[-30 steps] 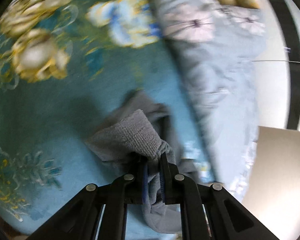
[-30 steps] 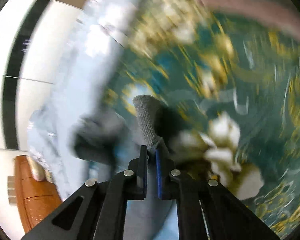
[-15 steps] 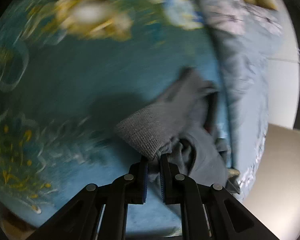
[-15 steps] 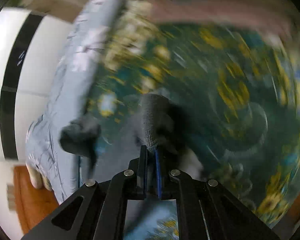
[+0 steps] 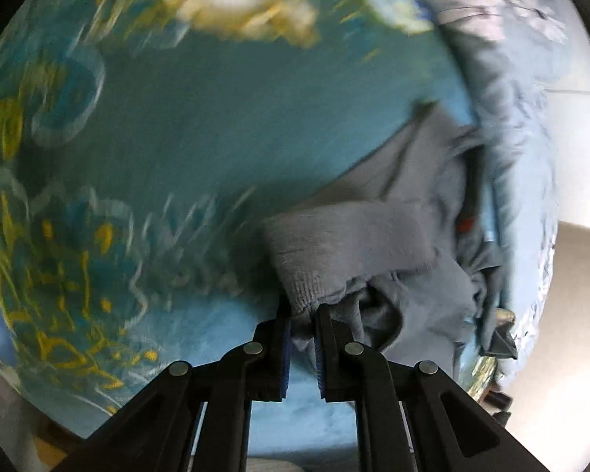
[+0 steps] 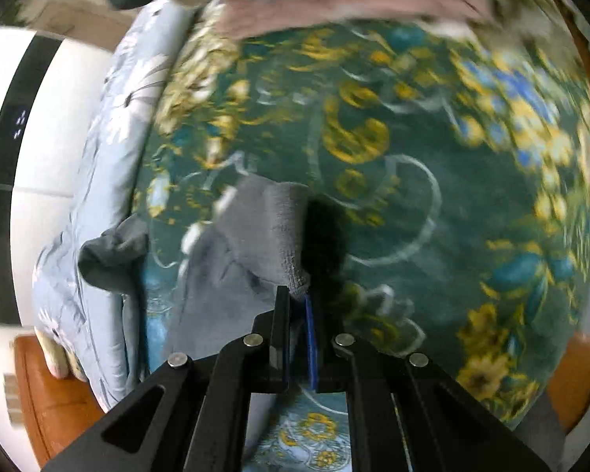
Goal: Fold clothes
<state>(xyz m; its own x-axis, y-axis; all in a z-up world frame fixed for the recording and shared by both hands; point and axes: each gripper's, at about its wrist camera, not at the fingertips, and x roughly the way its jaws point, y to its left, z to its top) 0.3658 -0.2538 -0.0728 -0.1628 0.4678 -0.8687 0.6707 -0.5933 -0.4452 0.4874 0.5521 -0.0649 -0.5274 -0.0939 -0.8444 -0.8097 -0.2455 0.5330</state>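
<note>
A grey garment with ribbed hems hangs between both grippers over a teal floral blanket. In the left wrist view my left gripper is shut on one ribbed edge, and the rest of the cloth bunches off to the right. In the right wrist view my right gripper is shut on another ribbed edge of the grey garment, whose body trails down to the left. A dark bunched end of the cloth lies by the blanket's left edge.
A pale blue flowered quilt runs along the bed's side, also seen as the quilt at right. A pink fabric lies across the far end. An orange wooden cabinet stands at lower left, beside a white wall.
Both grippers have swept across the blanket and come lower, carrying the grey garment. The ribbed edge in the left gripper has turned from upright to lying sideways. Both stay shut.
</note>
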